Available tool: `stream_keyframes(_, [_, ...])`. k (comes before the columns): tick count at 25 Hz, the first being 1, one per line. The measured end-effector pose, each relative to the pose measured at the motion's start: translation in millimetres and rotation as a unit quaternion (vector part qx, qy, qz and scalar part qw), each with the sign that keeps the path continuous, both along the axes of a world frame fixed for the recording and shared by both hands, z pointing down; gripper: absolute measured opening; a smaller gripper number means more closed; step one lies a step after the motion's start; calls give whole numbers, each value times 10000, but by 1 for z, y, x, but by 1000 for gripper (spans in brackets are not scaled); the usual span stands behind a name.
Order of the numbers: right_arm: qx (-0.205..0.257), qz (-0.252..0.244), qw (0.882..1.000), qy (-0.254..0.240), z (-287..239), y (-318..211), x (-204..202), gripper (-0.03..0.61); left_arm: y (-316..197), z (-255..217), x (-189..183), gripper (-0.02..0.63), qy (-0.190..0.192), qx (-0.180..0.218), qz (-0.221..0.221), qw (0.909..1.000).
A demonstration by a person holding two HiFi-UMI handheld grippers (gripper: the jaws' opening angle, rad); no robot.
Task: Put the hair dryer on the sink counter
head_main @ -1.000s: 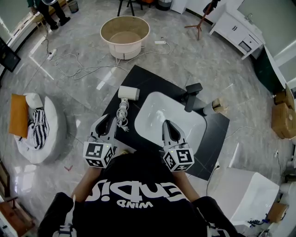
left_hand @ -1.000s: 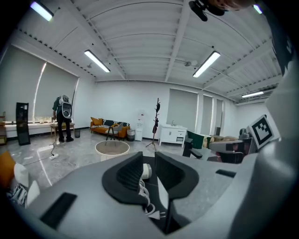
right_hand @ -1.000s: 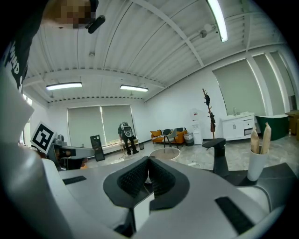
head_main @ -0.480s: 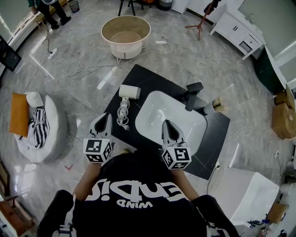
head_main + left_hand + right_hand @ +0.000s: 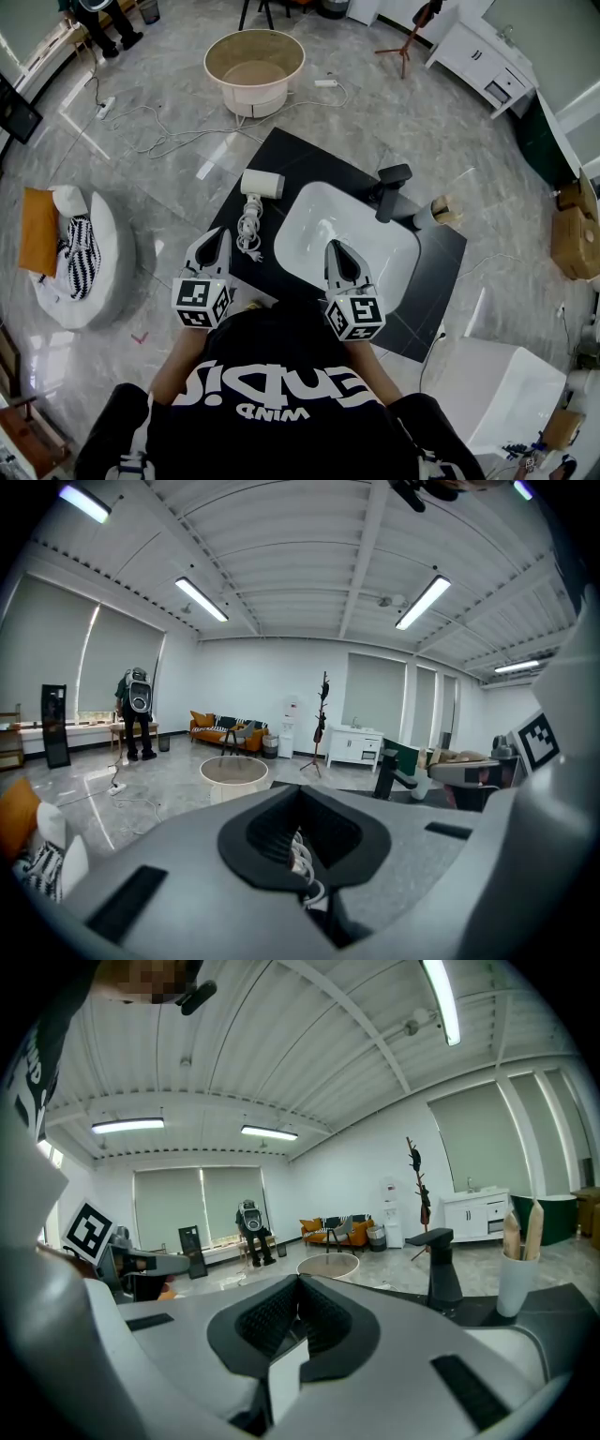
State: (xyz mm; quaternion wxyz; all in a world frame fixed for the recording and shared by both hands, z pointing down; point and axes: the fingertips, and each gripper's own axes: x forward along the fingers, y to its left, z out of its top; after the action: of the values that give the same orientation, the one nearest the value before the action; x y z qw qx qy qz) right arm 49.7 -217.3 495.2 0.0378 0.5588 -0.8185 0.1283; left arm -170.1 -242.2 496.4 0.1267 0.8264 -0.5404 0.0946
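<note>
On the floor at far left sits a white cushion (image 5: 103, 267) with an orange pillow (image 5: 37, 232) and a striped cloth on it. Right of it, the left gripper (image 5: 224, 234) is held over the near left edge of the black bench (image 5: 309, 161), clenched, its jaws pressed together at the tips with nothing gripped. Just beyond and to the right of its tip lies the coiled white cord (image 5: 249, 228), apart from the gripper; the left gripper view shows the coils through the hollow behind the shut tips. The cord leads up to the hair dryer (image 5: 262, 186), which lies on its side on the bench, beside the far left corner of the white sink (image 5: 370, 234). On the floor beyond the bench stands a round beige tub (image 5: 254, 67). The right gripper (image 5: 334, 247) is held over the near edge of the sink, also clenched and empty. A black tap (image 5: 389, 190) stands at the far side of the sink, and a cup (image 5: 427, 217) holding a few sticks stands just right of it.
</note>
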Motion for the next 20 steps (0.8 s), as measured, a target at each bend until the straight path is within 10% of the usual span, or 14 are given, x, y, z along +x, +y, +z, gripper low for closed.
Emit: stream_keyframes(20, [-41, 85, 10000, 23, 1, 0, 10, 23, 0, 4, 1, 9, 43, -130, -65, 9999])
